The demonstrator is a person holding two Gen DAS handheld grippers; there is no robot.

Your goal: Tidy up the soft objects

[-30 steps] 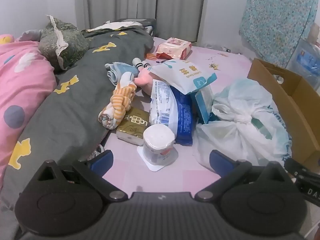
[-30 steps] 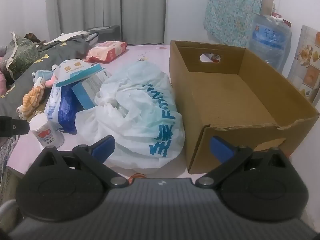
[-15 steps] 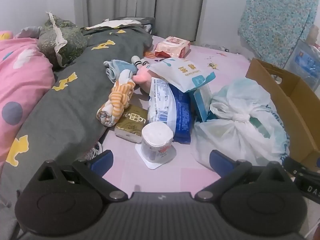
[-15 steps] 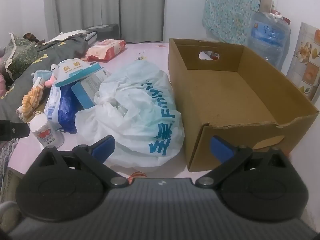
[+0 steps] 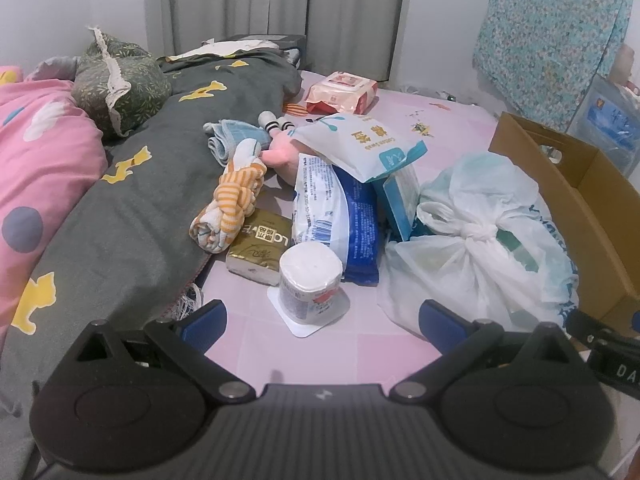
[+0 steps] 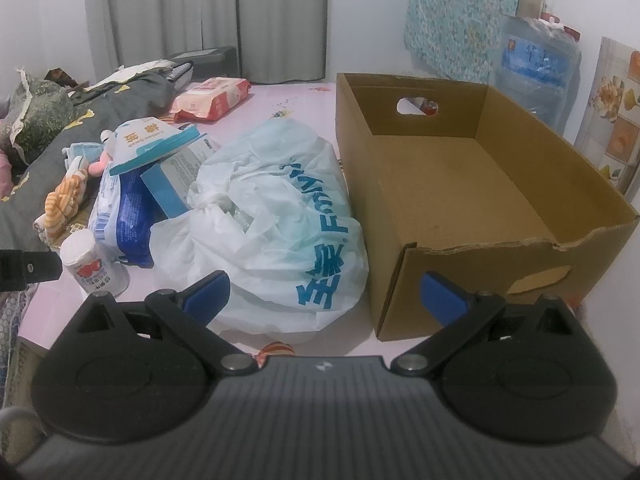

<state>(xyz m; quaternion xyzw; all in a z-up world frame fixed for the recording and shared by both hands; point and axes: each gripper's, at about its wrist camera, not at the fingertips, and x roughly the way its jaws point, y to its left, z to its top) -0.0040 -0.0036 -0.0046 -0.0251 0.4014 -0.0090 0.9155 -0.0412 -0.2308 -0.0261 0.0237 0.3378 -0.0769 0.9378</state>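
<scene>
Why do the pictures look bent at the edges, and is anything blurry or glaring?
Left wrist view: the fisheye lens darkens the corners and bows the curtain; light is dim and even, with no glare, and the tissue roll looks sharp. Right wrist view: the cardboard box splays outward, and print on the white plastic bag stays readable.

The left gripper (image 5: 322, 318) is easing forward and slightly left toward the pile, so the white roll (image 5: 311, 282) and the gold tissue pack (image 5: 260, 246) are sitting a little lower and nearer between its spread fingers. The right gripper (image 6: 324, 294) is drifting slightly too: the cardboard box (image 6: 452, 184) and the white plastic bag (image 6: 280, 216) are sliding a touch toward the left of its view, jaws wide apart.
</scene>
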